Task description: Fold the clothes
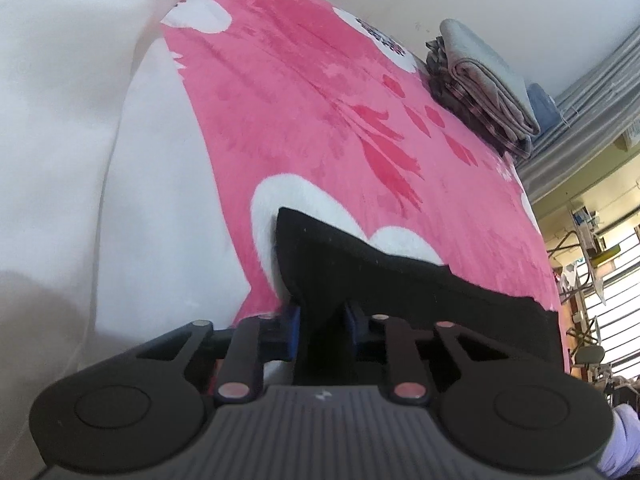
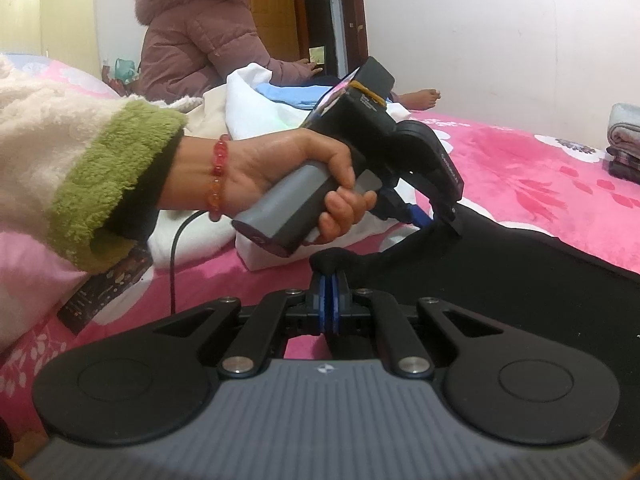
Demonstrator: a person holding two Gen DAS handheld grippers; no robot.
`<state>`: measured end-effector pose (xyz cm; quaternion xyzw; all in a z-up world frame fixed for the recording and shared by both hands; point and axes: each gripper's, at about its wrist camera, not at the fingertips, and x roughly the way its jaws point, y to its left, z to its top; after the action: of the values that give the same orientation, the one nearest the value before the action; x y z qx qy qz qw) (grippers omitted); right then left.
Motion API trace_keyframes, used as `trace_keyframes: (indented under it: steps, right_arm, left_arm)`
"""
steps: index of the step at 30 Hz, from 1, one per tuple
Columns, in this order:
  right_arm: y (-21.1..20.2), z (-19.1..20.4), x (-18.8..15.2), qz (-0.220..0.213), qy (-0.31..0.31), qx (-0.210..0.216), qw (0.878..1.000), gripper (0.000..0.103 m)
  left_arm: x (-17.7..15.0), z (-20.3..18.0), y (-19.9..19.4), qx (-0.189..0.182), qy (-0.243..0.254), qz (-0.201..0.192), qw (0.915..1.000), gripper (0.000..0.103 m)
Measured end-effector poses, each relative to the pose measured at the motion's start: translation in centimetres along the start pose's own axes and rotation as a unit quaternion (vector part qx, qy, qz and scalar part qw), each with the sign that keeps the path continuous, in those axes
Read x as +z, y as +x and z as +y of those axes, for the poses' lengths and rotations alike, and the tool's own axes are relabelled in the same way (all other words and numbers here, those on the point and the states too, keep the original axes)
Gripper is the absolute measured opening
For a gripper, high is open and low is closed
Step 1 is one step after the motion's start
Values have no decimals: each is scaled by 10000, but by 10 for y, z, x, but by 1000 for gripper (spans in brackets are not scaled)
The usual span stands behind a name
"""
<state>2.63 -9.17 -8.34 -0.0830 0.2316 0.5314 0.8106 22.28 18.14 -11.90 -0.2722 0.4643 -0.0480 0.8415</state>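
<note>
Black garment [image 1: 400,280] lies spread on a pink flowered blanket [image 1: 320,100] covering the bed, its near edge lifted at two points. Left claw [image 1: 322,316]: blue pads clenched on a raised peak of the black cloth, the fabric tenting up between the fingers and hiding the pad faces. In the right wrist view the same left claw [image 2: 440,222] is seen from the side, pressed down at the garment's [image 2: 520,280] edge and held by a hand [image 2: 288,184] wearing a red bead bracelet [image 2: 216,180], with a fuzzy cream sleeve and green cuff [image 2: 112,180] behind it. Right claw [image 2: 330,294]: blue pads closed together, pinching a small bunched fold of the black cloth at their tips. The two grasp points sit near one another along the same edge. Stack of folded clothes [image 1: 484,88], grey piece on top and dark plaid beneath, sits at the far side of the blanket against the wall, well apart from the black garment. White bedding [image 2: 256,112] is heaped beyond the hand. A second person in a mauve hooded coat [image 2: 200,32] sits on the bed further back, facing away. A black cable [image 2: 176,248] trails down from the left claw's handle.
</note>
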Motion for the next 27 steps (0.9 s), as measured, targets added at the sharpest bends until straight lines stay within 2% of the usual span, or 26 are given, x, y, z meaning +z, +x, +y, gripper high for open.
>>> trace_keyframes:
  steps: [4, 8, 14, 17, 19, 27]
  right_arm:
    - [0, -1, -1, 8, -8, -10, 10000, 2]
    - [-4, -4, 0, -42, 31, -71, 10000, 2]
    - [-13, -11, 2, -178, 165, -151, 9996, 2]
    - [-18, -14, 2, -246, 231, -191, 9992, 2]
    - [-23, -16, 3, -296, 268, -225, 9989, 2]
    - [-46, -24, 4, -508, 400, -376, 9972, 2]
  left_arm:
    - [5, -9, 0, 123, 239, 91, 9996, 10]
    - [11, -24, -3, 321, 640, 227, 9972, 9]
    - [24, -60, -10, 750, 1385, 527, 9861, 8]
    - [22, -78, -13, 884, 1701, 526, 9800, 8]
    - [21, -86, -15, 971, 1795, 515, 9776, 8]
    - [17, -109, -17, 1126, 1798, 414, 9764, 8]
